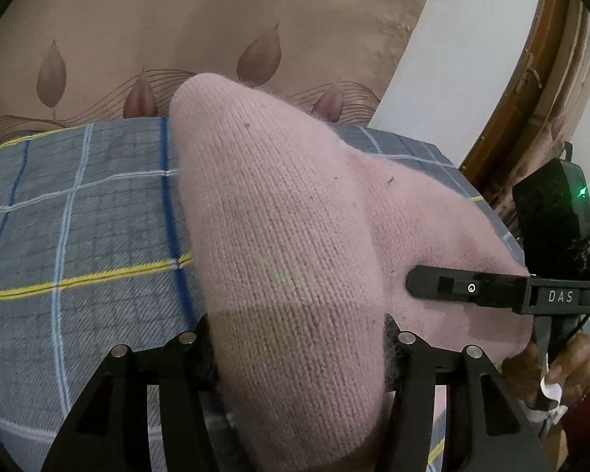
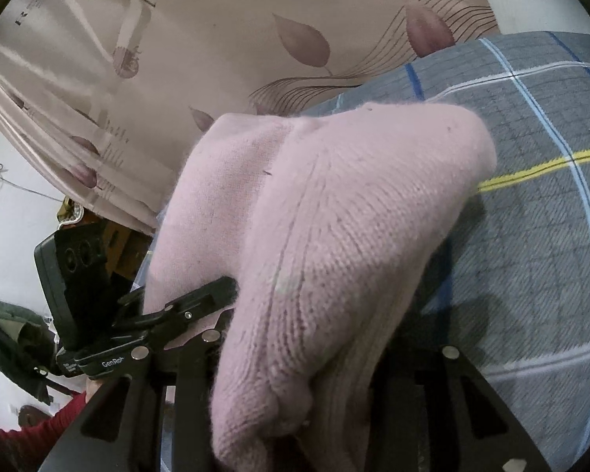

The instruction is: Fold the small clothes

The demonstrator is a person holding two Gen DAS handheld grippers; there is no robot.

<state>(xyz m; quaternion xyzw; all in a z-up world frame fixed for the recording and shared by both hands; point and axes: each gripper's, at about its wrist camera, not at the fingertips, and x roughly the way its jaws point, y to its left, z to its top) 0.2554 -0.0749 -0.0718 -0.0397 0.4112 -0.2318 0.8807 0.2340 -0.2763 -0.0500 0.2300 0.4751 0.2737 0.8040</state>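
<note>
grey checked cloth (image 1: pixel 78 236) with blue, white and yellow lines under it all, spread like a bed cover. up close, left gripper (image 1: pixel 299 338) with its two jaws part way apart and a thick fold of the pink knit garment (image 1: pixel 279 212) squeezed between them, so holding tight. same in the other view: right gripper (image 2: pixel 306 358) also part open around a bunch of pink wool, gripping it. each gripper showing in the other's view, just beside the wool. garment lifted off the cloth at the near end, far tip hanging over the checked cover. likely step: carrying one half over to fold it. best done slow, both grips kept level, wool kept from slipping, edges laid one on the other, then pressed flat. can't tell what kind of garment. farther back, beige curtain (image 1: pixel 177 39) with leaf shapes and some printed words, then a white wall (image 1: pixel 452 78) and a brown wooden frame (image 1: pixel 531 78).
</note>
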